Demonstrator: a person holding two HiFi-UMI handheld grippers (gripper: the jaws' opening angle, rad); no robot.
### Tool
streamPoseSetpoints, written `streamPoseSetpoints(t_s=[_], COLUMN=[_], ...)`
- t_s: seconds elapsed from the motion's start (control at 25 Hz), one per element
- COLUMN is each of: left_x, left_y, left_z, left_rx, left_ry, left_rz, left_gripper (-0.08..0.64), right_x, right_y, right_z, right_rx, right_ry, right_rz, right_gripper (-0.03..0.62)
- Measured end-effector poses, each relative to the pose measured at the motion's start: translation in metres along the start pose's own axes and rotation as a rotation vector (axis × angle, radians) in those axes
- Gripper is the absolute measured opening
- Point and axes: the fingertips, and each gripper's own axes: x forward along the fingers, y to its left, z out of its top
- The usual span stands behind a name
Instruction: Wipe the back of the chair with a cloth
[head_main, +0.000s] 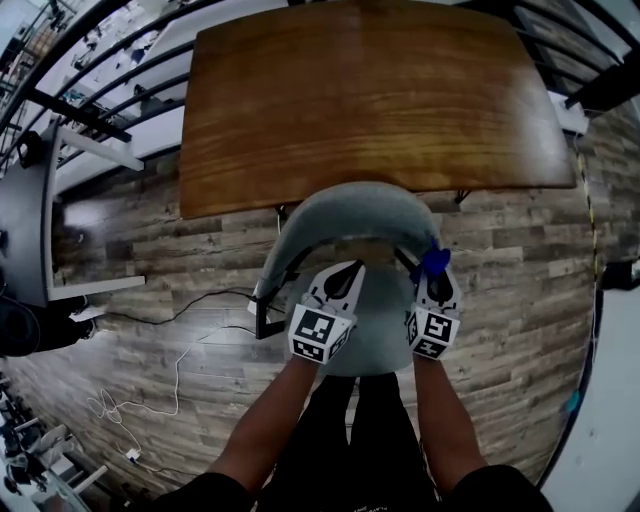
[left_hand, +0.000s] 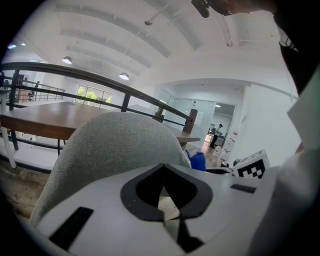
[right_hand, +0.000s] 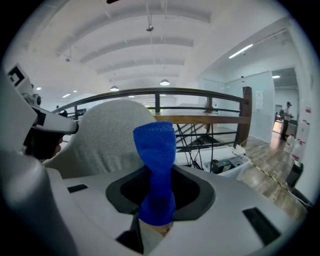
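Note:
The grey upholstered chair (head_main: 350, 210) stands at the table, its curved back (left_hand: 112, 145) turned toward me. My right gripper (head_main: 436, 278) is shut on a blue cloth (right_hand: 156, 165), which sticks up out of its jaws. In the head view the cloth (head_main: 435, 262) is at the right end of the chair back; whether it touches is unclear. My left gripper (head_main: 343, 280) hovers over the seat just behind the middle of the back (right_hand: 107, 135), jaws closed with nothing between them. The left gripper view shows the cloth (left_hand: 198, 161) past the back's right edge.
A wooden table (head_main: 370, 100) stands directly beyond the chair. Dark railings (right_hand: 165, 92) run behind it. A white cable (head_main: 165, 375) trails on the plank floor at the left, near a white shelf (head_main: 85, 215). My legs fill the bottom of the head view.

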Motion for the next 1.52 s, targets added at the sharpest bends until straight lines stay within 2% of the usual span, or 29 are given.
streamPoseSetpoints(t_s=[0.28,0.52,0.84,1.24,1.52], left_x=[-0.027,-0.057,-0.103,-0.139,-0.146], left_y=[0.038,0.068,0.098,0.13,0.147], left_z=[-0.009,-0.025,-0.059,-0.084,-0.093], left_rx=[-0.07,-0.14,-0.214,-0.274,-0.296], left_ry=[-0.005,-0.021,-0.024,-0.053,-0.063], left_rz=[0.099,0.21,0.361,0.452,0.473], left_gripper=[-0.002,-0.002,-0.002,-0.002,-0.002], right_x=[0.011,0.012,0.01,0.015,0.033], right_y=[0.09,0.174,0.251,0.326,0.348], right_z=[0.017,0.001,-0.016,-0.041,-0.048], right_rx=[-0.158,-0.232,-0.387,-0.414,-0.448], right_ry=[-0.033,-0.014,-0.033,-0.009,-0.002], right_rz=[0.231,0.441,0.689,0.842,0.875], right_gripper=[0.117,0.117,0.117,0.117,0.117])
